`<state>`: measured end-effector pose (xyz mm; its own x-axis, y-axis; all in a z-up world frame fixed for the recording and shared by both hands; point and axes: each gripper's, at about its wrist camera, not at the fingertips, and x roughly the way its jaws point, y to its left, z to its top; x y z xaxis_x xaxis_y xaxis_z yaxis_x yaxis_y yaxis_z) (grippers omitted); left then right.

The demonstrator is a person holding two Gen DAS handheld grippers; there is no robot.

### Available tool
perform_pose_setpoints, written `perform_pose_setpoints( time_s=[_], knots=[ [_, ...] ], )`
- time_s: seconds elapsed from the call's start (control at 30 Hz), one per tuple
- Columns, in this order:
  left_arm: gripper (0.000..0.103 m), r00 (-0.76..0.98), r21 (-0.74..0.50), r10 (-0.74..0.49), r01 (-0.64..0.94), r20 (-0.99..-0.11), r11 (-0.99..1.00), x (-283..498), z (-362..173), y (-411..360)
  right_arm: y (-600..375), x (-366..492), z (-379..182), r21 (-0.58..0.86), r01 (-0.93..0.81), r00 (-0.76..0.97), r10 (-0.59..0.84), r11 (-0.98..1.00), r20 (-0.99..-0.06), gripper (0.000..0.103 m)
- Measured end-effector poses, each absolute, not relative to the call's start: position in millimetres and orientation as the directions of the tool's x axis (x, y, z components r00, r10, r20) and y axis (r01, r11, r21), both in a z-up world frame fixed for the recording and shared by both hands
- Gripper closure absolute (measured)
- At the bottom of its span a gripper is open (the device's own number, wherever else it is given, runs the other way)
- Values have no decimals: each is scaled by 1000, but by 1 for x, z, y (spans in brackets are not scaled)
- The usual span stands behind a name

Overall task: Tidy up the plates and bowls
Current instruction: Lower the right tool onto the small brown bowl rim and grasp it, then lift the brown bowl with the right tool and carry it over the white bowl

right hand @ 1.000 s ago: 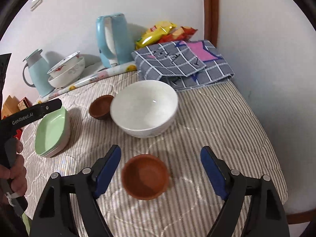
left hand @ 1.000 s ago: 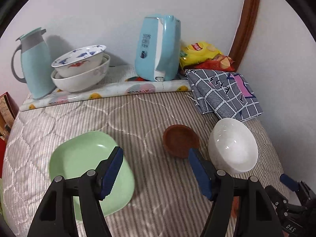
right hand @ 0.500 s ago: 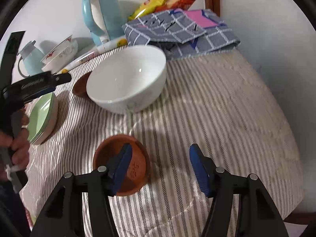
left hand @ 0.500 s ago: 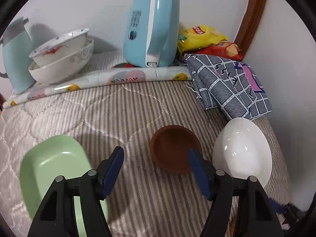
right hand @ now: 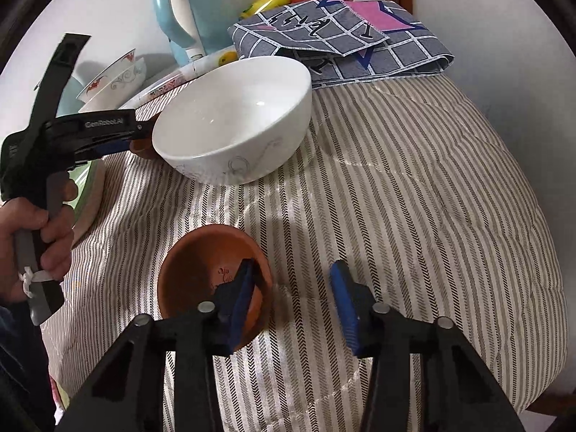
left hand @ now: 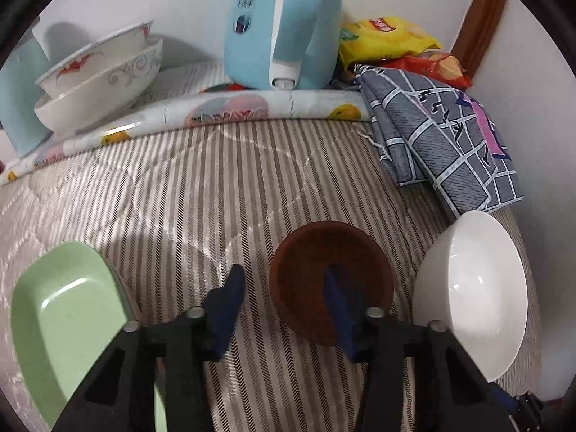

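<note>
— So what could have gone wrong?
— The left gripper point(left hand: 284, 306) stood unclenched astride the dark brown bowl point(left hand: 324, 252)'s rim, mid-surface between green plate point(left hand: 61, 309) and white bowl point(left hand: 475, 288). The right gripper point(right hand: 292, 302) likewise straddled the orange bowl point(right hand: 198, 270) by the near edge. A thin rim pinch could tip either.
— And since a second before?
— Both had dropped lower, jaws just closing around the rims.
</note>
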<state>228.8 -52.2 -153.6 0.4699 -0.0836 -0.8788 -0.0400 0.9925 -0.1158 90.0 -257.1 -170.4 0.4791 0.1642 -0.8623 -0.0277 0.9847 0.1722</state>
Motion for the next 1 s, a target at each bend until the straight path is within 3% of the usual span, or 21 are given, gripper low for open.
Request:
perform_pose_setpoints(
  time_s=[0.23, 0.3, 0.5, 1.0],
  knots=[
    [70, 454, -125, -95, -38, -886, 991, 234, -161, -52, -249, 94, -171, 193, -76, 475, 206, 978, -856, 86],
    [79, 457, -147, -115, -36, -882, 989, 234, -161, -53, -249, 96, -171, 204, -79, 479, 217, 976, -851, 88],
    [92, 482, -170, -132, -36, -866, 985, 234, -156, -51, -252, 93, -166, 234, -87, 495, 246, 968, -834, 92],
    [94, 514, -231, -204, 13, -833, 973, 208, -133, -51, -255, 80, -146, 205, -66, 563, 206, 977, -800, 94]
  ],
)
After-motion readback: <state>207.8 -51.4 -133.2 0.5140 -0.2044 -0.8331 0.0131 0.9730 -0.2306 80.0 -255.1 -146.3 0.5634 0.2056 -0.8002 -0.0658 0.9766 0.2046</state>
